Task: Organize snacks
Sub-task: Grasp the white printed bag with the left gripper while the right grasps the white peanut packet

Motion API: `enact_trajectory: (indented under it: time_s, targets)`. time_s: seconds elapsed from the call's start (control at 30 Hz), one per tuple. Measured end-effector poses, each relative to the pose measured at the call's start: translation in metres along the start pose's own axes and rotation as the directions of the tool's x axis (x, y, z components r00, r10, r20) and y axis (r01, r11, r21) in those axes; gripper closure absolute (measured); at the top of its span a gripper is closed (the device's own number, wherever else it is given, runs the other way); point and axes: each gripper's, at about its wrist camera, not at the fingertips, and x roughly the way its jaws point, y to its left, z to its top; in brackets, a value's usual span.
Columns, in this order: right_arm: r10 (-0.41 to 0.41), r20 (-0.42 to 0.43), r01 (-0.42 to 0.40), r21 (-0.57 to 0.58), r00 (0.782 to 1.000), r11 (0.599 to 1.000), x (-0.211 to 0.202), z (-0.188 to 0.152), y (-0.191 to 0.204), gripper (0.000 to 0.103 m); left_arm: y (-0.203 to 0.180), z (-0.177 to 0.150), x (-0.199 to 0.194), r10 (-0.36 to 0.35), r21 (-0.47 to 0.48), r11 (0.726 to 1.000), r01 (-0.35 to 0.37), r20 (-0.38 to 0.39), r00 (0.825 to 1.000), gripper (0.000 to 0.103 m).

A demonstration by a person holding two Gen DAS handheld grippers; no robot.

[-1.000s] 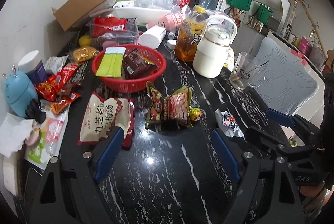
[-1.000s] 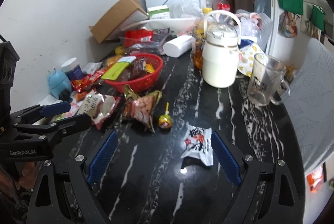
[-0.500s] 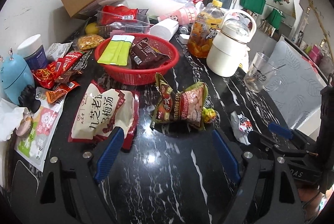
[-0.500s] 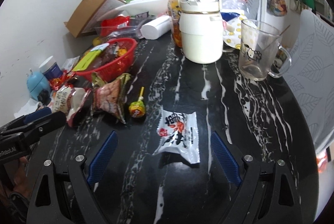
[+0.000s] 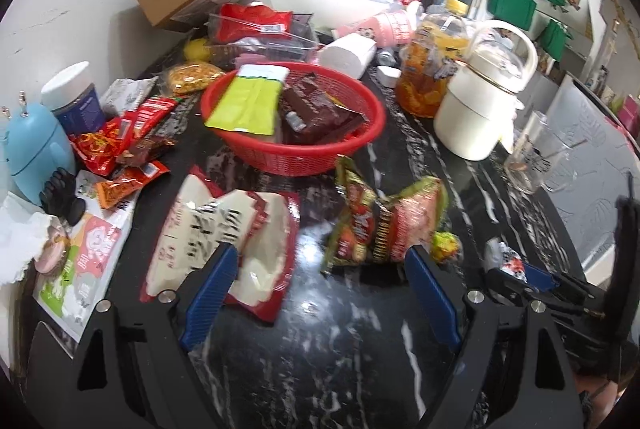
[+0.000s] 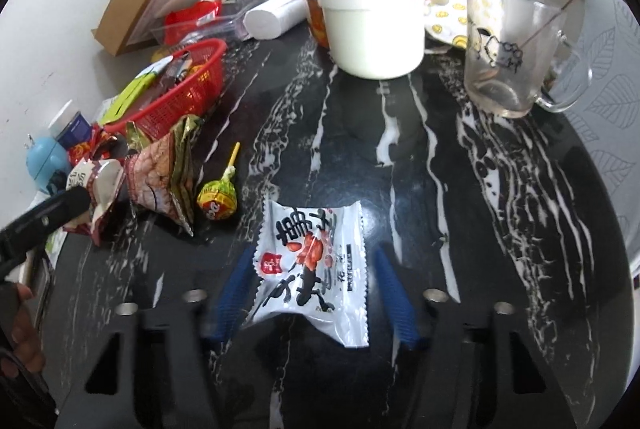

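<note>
1. At far left of the left wrist view, a pale blue rounded gadget and a white-capped dark blue jar stand at the edge of the black white-veined marble table, with red and orange snack sachets strewn beside them.
2. Your left hand-held gripper hangs over the table with its blue-padded jaws wide apart and nothing between them; the left pad overlaps a large white-and-red snack bag lying flat, and the right pad sits just below a crumpled green-and-red snack packet.
3. Behind those, a round red plastic mesh basket holds a lime-green pouch and a brown wrapped bar.
4. Right of the basket stand an amber drink bottle with a yellow cap and a cream kettle with a loop handle.
5. In the right wrist view, a yellow-green lollipop lies beside the crumpled packet.
6. Your right hand-held gripper has just been closing; its blurred blue pads flank a small white snack packet with red and black print lying on the table, and whether they press it yet cannot be told.
7. At far right stands a clear glass mug with a cartoon print.
</note>
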Motion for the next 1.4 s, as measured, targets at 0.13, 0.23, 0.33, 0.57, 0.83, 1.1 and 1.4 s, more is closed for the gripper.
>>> enact_trajectory:
  time_s: [0.13, 0.23, 0.33, 0.57, 0.83, 1.1, 1.4]
  targets:
    - [0.007, 0.021, -0.006, -0.049, 1.0, 0.999, -0.004, 0.003, 0.01, 0.068, 0.011, 0.004, 0.001, 0.02, -0.027, 0.999, -0.019, 0.013, 1.0, 0.017]
    - [0.025, 0.008, -0.024, -0.06, 1.0, 0.998, -0.001, 0.005, 0.016, 0.068, 0.018, 0.006, 0.0, 0.041, -0.036, 0.999, -0.04, 0.026, 0.999, 0.017]
    - [0.034, -0.001, -0.034, -0.075, 0.999, 0.997, 0.0, 0.005, 0.023, 0.068, 0.025, 0.009, 0.001, 0.079, -0.032, 0.996, -0.078, 0.036, 0.996, 0.017]
    - [0.048, -0.016, -0.049, -0.103, 0.999, 0.993, 0.004, 0.005, 0.037, 0.068, 0.045, 0.013, 0.015, 0.096, -0.036, 0.995, -0.096, 0.012, 0.995, 0.017]
    - [0.039, -0.026, -0.042, -0.111, 0.999, 0.993, 0.007, 0.007, 0.042, 0.067, 0.043, 0.015, 0.043, 0.041, 0.005, 0.999, -0.041, -0.064, 0.997, 0.017]
    - [0.032, -0.036, -0.036, -0.11, 0.999, 0.993, 0.011, 0.009, 0.043, 0.063, 0.033, 0.013, 0.07, 0.005, 0.05, 0.999, 0.002, -0.151, 0.988, 0.016]
    - [0.037, -0.031, -0.04, -0.116, 0.999, 0.992, 0.009, 0.006, 0.043, 0.064, 0.033, 0.005, 0.058, -0.063, 0.023, 0.998, 0.066, -0.138, 0.988, 0.059]
